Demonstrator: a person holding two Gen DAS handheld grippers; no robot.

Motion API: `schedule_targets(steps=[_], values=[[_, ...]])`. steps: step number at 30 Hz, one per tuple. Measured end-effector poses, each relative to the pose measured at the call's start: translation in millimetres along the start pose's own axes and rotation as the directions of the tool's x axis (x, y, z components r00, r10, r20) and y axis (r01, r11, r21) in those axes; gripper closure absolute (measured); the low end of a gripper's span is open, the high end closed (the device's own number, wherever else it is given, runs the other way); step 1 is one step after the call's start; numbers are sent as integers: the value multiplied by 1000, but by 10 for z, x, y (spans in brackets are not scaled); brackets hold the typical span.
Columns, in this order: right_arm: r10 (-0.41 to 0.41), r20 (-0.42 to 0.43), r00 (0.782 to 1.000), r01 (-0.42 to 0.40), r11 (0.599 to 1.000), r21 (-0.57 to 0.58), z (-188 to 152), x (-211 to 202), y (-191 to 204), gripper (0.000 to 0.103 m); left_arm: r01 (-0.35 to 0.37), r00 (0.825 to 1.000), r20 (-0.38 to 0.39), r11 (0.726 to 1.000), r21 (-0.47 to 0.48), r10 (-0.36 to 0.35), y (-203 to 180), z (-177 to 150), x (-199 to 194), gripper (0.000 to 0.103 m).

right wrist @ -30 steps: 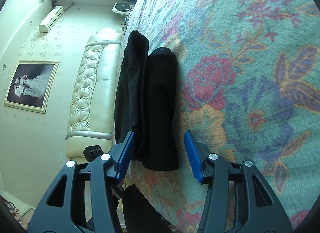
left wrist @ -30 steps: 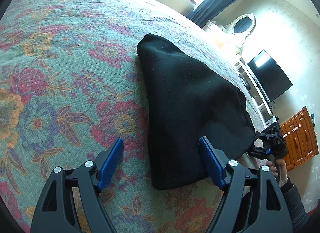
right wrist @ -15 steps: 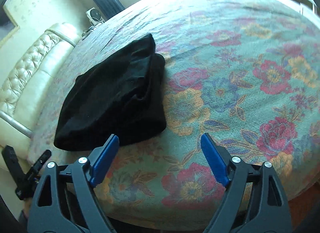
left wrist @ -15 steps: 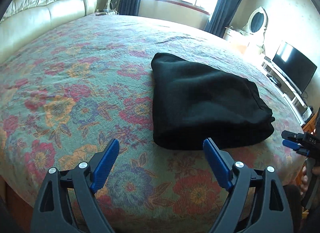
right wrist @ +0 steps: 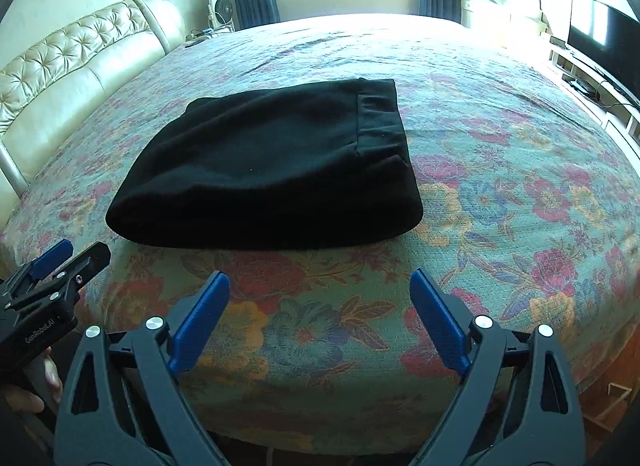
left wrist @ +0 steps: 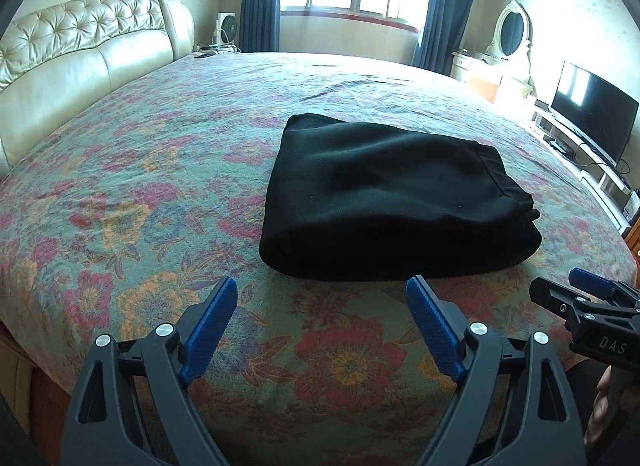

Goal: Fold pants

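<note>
- Pants [left wrist: 394, 201]: folded black bundle on bed [left wrist: 140, 169], long axis crosswise, ahead of both tongs.
- Left tongs [left wrist: 322, 330]: released, empty.
- Right tongs [right wrist: 320, 318]: opening, empty; neither hand clearly nearer.

free: bedspread [left wrist: 168, 201] around pants [left wrist: 384, 201] | obstacle: headboard [left wrist: 80, 53] far side
</note>
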State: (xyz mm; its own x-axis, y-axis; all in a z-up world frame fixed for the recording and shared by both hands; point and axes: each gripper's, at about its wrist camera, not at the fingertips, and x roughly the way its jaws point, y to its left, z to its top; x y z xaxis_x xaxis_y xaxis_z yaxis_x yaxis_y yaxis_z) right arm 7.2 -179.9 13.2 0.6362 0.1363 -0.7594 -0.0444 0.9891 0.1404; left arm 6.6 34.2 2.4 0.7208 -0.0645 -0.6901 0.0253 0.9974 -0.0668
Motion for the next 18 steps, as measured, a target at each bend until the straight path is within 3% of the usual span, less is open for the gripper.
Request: schedule_targets(steps=[18], values=[[15,-11,1000,-15,1000,5,-29,-18,78,11,7,999,-38,999,-45,-8,91,-18,43,18]])
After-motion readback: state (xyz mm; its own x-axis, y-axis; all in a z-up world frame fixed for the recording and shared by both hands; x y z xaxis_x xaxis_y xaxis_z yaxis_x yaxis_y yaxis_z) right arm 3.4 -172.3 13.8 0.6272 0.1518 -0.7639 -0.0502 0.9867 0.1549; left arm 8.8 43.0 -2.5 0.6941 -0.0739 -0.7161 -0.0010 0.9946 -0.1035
